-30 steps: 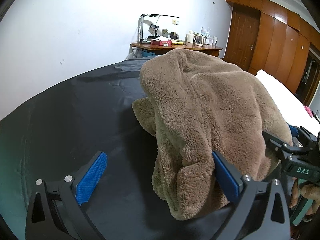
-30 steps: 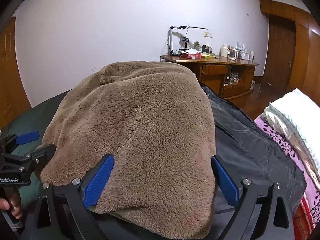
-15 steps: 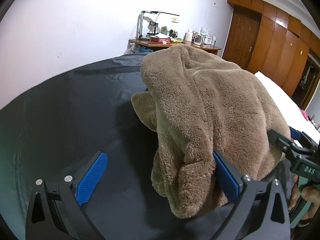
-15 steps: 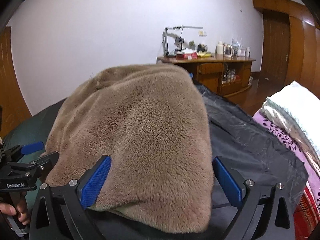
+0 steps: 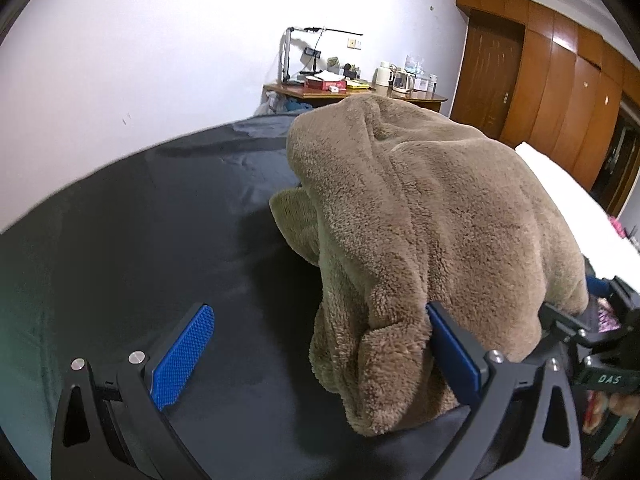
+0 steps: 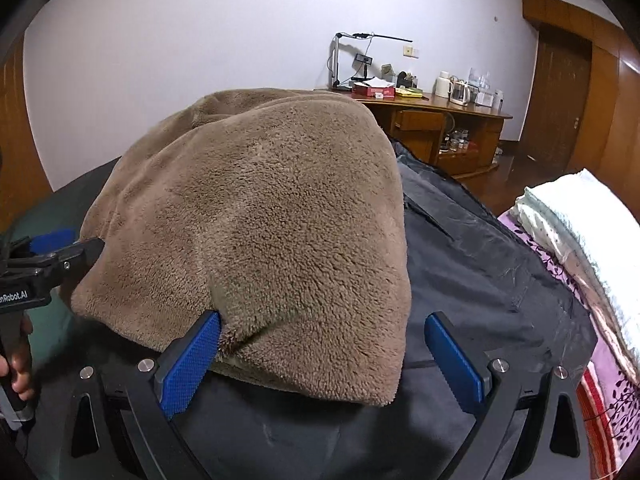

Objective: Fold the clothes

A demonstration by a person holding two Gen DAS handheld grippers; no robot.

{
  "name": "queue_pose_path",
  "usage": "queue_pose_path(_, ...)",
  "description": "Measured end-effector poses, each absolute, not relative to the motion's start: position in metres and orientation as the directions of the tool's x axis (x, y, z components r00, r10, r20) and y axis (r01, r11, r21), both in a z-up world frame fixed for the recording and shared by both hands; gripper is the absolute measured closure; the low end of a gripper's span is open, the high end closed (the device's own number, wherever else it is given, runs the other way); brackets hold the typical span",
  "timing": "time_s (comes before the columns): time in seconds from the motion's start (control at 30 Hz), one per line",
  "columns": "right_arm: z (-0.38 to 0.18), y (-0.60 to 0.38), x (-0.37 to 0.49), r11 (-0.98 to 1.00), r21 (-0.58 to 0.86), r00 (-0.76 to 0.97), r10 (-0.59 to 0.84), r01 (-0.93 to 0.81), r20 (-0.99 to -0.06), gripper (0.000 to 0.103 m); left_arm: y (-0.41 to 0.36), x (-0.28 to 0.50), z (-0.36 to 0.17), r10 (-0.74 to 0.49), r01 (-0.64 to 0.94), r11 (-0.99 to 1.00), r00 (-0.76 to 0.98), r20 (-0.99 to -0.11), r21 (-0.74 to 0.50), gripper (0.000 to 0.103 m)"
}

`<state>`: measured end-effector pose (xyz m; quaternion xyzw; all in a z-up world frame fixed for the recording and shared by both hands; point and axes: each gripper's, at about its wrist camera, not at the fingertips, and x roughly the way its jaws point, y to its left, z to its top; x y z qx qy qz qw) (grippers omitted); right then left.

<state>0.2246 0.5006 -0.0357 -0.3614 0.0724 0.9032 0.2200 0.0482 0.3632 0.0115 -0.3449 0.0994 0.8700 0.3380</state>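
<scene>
A brown fleece garment (image 5: pixel 420 216) lies heaped on a dark cloth (image 5: pixel 152 240) spread over the bed. My left gripper (image 5: pixel 318 352) is open, its blue pads wide apart; the garment's near left corner hangs against the right pad (image 5: pixel 450 350). The same brown fleece garment (image 6: pixel 264 216) fills the right wrist view. My right gripper (image 6: pixel 322 354) is open too, with the garment's near edge draped between the pads and touching the left pad (image 6: pixel 192 360). Each gripper shows at the edge of the other's view.
A wooden desk (image 6: pixel 432 112) with a lamp, kettle and boxes stands against the white wall. Wooden wardrobe doors (image 5: pixel 560 92) are on the right. White folded bedding (image 6: pixel 580 216) and a floral sheet (image 6: pixel 600 360) lie at the right. A hand (image 6: pixel 16 364) holds the left gripper.
The right gripper has shifted right along the garment's edge, so the fleece now sits against its left pad. The left view is almost unchanged.
</scene>
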Motion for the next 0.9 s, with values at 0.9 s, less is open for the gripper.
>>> queue_pose_path(0.9, -0.016, 0.480, 0.247, -0.883, -0.023, -0.680, 0.377, -0.468, -0.629, 0.001, 0.351, 0.103, 0.029, 0.496, -0.655, -0.753, -0.626, -0.602, 0.062, 0.000)
